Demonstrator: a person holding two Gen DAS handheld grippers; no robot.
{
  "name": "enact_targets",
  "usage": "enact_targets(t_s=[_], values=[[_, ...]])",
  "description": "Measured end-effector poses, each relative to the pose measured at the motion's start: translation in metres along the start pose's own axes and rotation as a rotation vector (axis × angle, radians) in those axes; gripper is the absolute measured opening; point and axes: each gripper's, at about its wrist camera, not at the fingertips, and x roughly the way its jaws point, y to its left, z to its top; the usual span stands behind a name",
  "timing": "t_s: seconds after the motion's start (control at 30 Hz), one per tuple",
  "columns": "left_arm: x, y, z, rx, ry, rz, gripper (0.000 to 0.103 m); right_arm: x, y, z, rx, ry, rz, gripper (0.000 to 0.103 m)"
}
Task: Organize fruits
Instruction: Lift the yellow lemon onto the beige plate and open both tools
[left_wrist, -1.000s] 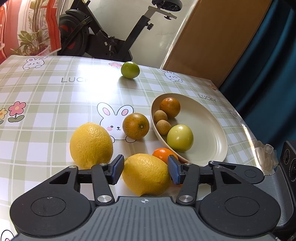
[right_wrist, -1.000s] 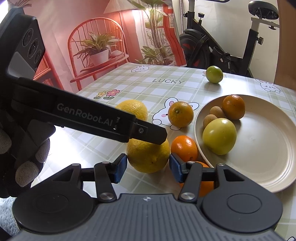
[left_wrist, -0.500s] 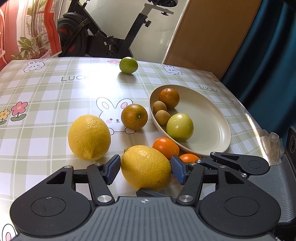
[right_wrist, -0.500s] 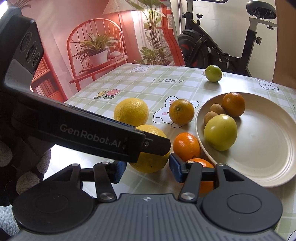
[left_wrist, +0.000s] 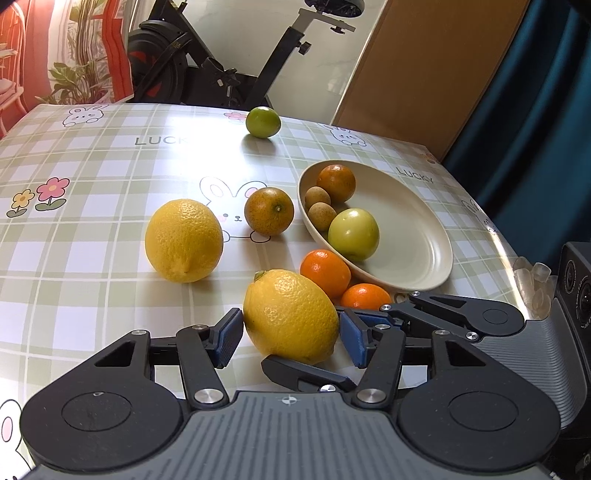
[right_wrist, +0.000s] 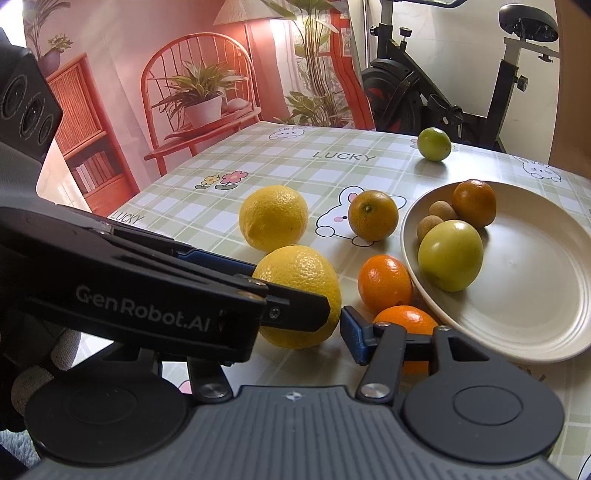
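A large lemon (left_wrist: 291, 315) rests on the checked tablecloth between the blue pads of my left gripper (left_wrist: 291, 326). Its jaws are closing, with only a sliver of gap showing on each side. My right gripper (right_wrist: 291, 339) stands open at the same lemon (right_wrist: 299, 295) from the right. Its left finger is hidden behind the left gripper (right_wrist: 273, 284). A second lemon (left_wrist: 183, 240), a brownish orange (left_wrist: 269, 211) and two mandarins (left_wrist: 325, 272) lie loose. The cream plate (left_wrist: 417, 229) holds an orange, two small brown fruits and a green apple (left_wrist: 353, 234).
A lime (left_wrist: 263, 122) sits alone near the table's far edge, with an exercise bike (left_wrist: 229, 74) behind it. Clear plastic pieces (left_wrist: 532, 280) lie at the table's right edge by a blue curtain. A gloved hand (right_wrist: 33, 369) holds the left gripper.
The left gripper has slid across in front of the right one, now covering its left finger. The lemon between the left pads has turned, its stem end now up-left. The right gripper kept still.
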Motion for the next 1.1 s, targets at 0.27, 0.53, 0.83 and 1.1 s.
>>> enact_targets(t_s=[0.27, 0.53, 0.83, 1.1], values=[[-0.014, -0.012, 0.005, 0.025, -0.046, 0.003, 0.06, -0.016, 0.004, 0.001, -0.01, -0.056, -0.001, 0.056], [-0.018, -0.036, 0.02, 0.082, -0.077, -0.004, 0.059, -0.038, -0.005, 0.006, 0.027, -0.131, -0.032, 0.056], [0.005, -0.079, 0.047, 0.194, -0.079, -0.026, 0.058, -0.06, -0.039, 0.01, 0.113, -0.19, -0.104, 0.056], [0.049, -0.105, 0.084, 0.227, -0.046, -0.069, 0.057, -0.065, -0.09, 0.023, 0.184, -0.206, -0.171, 0.056]])
